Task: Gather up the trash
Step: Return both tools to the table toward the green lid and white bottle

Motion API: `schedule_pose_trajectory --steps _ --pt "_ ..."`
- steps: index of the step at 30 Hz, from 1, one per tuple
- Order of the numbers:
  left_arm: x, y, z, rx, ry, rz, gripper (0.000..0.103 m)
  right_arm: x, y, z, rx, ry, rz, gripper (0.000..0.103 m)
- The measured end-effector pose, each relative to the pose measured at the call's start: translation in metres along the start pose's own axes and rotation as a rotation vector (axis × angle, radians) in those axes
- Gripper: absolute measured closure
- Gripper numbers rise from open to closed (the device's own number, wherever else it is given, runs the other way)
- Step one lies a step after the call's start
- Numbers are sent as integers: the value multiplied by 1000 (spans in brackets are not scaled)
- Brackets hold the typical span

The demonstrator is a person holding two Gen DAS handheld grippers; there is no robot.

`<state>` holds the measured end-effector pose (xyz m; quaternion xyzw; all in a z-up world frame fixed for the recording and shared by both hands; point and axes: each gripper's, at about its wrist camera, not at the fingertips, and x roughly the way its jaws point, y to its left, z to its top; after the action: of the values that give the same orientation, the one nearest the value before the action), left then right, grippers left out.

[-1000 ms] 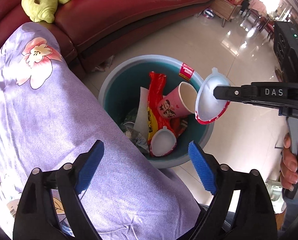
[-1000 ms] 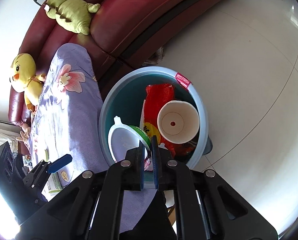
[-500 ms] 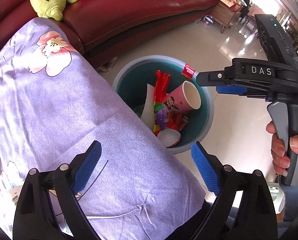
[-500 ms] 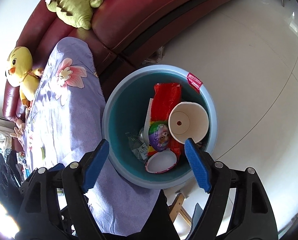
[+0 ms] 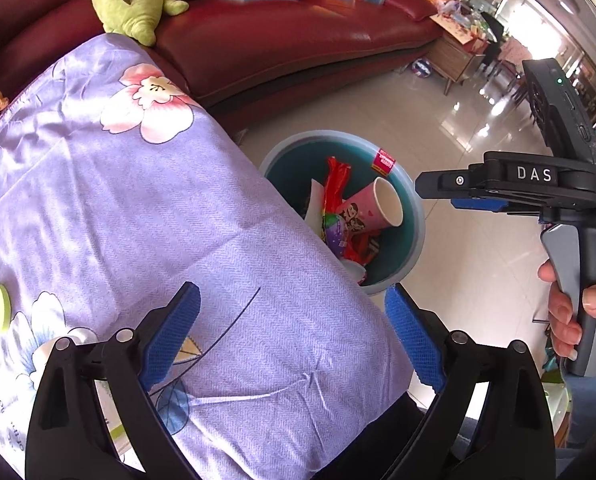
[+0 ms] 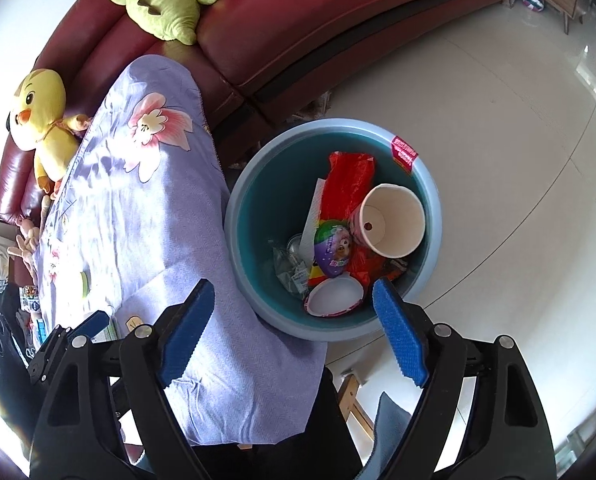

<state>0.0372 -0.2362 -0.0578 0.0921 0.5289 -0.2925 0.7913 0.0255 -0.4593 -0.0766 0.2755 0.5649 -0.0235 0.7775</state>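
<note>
We note both grippers, left [image 5: 292,336] and right [image 6: 294,328], spread, holding nothing; bin [image 6: 431,196] just ahead of right fingers, cup [image 6: 391,220] inside.

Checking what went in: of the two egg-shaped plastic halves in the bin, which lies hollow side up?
The white-inside half with the red rim, nearest the bin's front wall; the purple printed half lies dome up.

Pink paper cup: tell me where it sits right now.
The pink paper cup lies tilted inside the blue trash bin, on its right side in the right wrist view, resting against the red snack bag, mouth facing up.
</note>
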Motion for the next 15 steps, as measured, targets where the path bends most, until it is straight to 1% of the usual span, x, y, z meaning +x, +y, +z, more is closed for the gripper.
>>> schedule_pose_trajectory --steps 5,6,7,8,10,15 --pt "-25 22 -15 -32 -38 20 8 -2 34 -10 -45 9 1 25" --pt "-30 27 -18 -41 -44 22 8 -2 41 -12 -55 12 -1 24" --pt "-35 32 -22 -50 -51 24 7 -1 48 -13 -64 15 -3 21" --pt "-38 38 -25 -59 -58 27 7 -1 55 -15 -75 20 -6 20" --pt "-48 48 -31 -76 -73 36 4 -1 69 -19 -99 25 -12 19" --pt "-71 79 -48 -123 -117 58 4 3 109 -28 -162 48 -25 19"
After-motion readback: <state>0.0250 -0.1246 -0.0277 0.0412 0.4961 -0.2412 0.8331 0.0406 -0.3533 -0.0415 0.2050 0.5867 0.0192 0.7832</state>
